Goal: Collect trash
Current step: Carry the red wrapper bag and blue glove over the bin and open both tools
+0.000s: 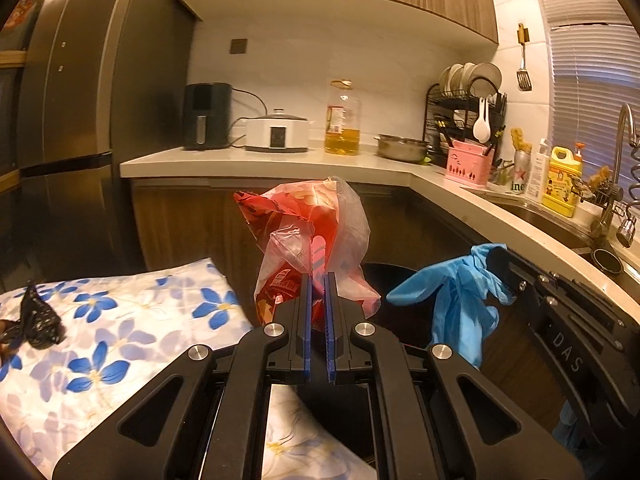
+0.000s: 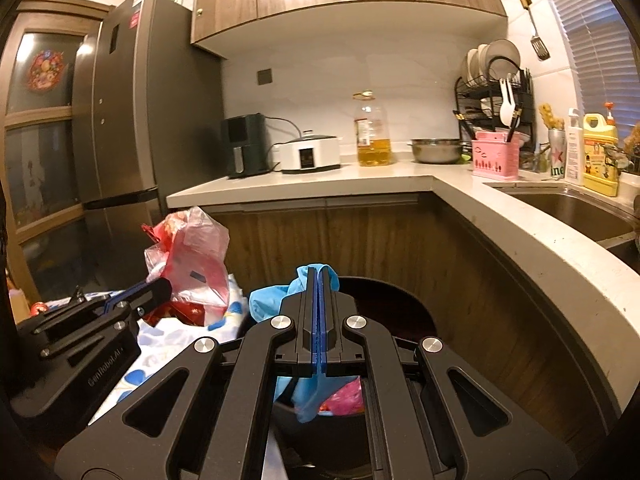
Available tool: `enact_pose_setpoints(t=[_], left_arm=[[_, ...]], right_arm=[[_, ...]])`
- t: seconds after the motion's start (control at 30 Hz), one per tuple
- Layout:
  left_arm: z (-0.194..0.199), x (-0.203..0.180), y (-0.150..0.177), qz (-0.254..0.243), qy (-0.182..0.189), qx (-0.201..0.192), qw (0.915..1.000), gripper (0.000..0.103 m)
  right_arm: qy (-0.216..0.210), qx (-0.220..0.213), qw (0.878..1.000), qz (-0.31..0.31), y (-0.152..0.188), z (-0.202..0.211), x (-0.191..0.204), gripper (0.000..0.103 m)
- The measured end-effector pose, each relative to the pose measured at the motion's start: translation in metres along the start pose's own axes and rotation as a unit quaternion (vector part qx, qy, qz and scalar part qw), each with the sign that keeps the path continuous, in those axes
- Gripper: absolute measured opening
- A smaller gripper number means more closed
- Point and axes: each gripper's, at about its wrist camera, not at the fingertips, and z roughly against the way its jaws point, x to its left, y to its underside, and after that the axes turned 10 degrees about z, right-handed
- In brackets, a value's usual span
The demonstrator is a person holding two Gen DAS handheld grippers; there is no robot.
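My left gripper (image 1: 319,280) is shut on a crumpled red and clear plastic bag (image 1: 316,232), held in the air beyond the edge of the floral-cloth table (image 1: 120,320). The bag also shows in the right wrist view (image 2: 192,264). My right gripper (image 2: 318,276) is shut on a blue disposable glove (image 2: 272,300), which hangs over a dark round trash bin (image 2: 400,308). The glove shows in the left wrist view (image 1: 460,296) to the right of the bag. Pink trash (image 2: 346,398) lies inside the bin. A black crumpled piece of trash (image 1: 38,320) lies on the cloth at the left.
A curved white counter (image 1: 280,164) runs behind and to the right, with an air fryer (image 1: 206,116), cooker (image 1: 278,132), oil bottle (image 1: 342,120), steel bowl (image 1: 402,148), dish rack (image 1: 468,108) and sink (image 2: 576,212). A tall grey fridge (image 2: 132,120) stands at the left.
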Motion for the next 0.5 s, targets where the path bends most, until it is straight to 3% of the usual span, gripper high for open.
enact_pose_setpoints(t=[0.5], left_arm=[[-0.03, -0.021, 0.007, -0.014, 0.027, 0.023, 0.9993, 0.005]], right_arm=[[0.015, 0.013, 1.0, -0.014, 0.003, -0.018, -0.026, 0.001]])
